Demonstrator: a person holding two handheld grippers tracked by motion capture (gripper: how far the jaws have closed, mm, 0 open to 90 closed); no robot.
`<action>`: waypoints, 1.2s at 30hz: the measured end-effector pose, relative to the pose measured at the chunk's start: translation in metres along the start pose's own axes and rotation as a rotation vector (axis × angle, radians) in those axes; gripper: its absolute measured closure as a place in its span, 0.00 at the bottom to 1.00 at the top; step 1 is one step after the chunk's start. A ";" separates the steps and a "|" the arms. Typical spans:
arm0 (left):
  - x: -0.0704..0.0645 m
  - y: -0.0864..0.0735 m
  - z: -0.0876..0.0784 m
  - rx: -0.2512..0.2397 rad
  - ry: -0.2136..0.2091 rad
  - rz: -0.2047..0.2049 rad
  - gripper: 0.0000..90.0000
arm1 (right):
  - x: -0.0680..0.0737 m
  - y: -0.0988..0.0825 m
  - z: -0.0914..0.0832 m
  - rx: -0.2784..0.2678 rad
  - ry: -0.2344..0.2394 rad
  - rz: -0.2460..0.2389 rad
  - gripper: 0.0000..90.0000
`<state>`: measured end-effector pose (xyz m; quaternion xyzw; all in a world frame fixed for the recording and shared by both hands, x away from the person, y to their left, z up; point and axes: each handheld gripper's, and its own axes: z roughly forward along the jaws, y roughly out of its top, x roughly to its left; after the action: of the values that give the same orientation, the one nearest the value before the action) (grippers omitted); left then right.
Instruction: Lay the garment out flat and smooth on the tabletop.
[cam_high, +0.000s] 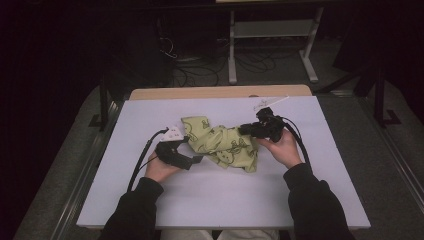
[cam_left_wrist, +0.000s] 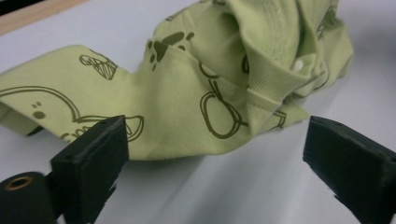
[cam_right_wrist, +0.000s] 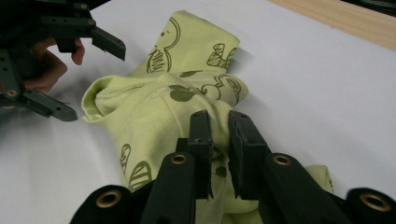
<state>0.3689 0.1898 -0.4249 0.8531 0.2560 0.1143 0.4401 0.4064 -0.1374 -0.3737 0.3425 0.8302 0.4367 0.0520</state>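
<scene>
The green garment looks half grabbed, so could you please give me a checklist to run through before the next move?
1. Right gripper pinches a fold of the garment: ok.
2. Left gripper open, jaws wide: ok.
3. Cloth between the left jaws: not ok, its edge lies just ahead of them.
4. Garment spread flat: not ok, it lies bunched.
5. Garment fully on the table: ok.
6. Which part the right gripper holds: cannot tell.

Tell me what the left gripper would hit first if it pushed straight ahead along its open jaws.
Most likely the green printed garment: the left gripper has its jaws spread wide with the cloth's near edge lying just ahead on the white table, not yet between them.
</scene>
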 end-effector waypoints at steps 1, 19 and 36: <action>0.000 0.000 0.002 0.008 0.004 0.011 0.09 | -0.001 0.000 0.000 -0.002 0.005 0.004 0.88; 0.004 0.015 0.003 0.064 0.070 0.052 0.95 | -0.011 -0.004 0.001 0.001 -0.031 0.066 0.87; 0.022 0.048 -0.040 0.042 0.151 -0.008 0.95 | 0.006 0.012 -0.015 -0.137 -0.040 0.041 0.87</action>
<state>0.3864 0.2061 -0.3631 0.8499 0.2944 0.1711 0.4021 0.4026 -0.1393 -0.3540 0.3637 0.7900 0.4865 0.0829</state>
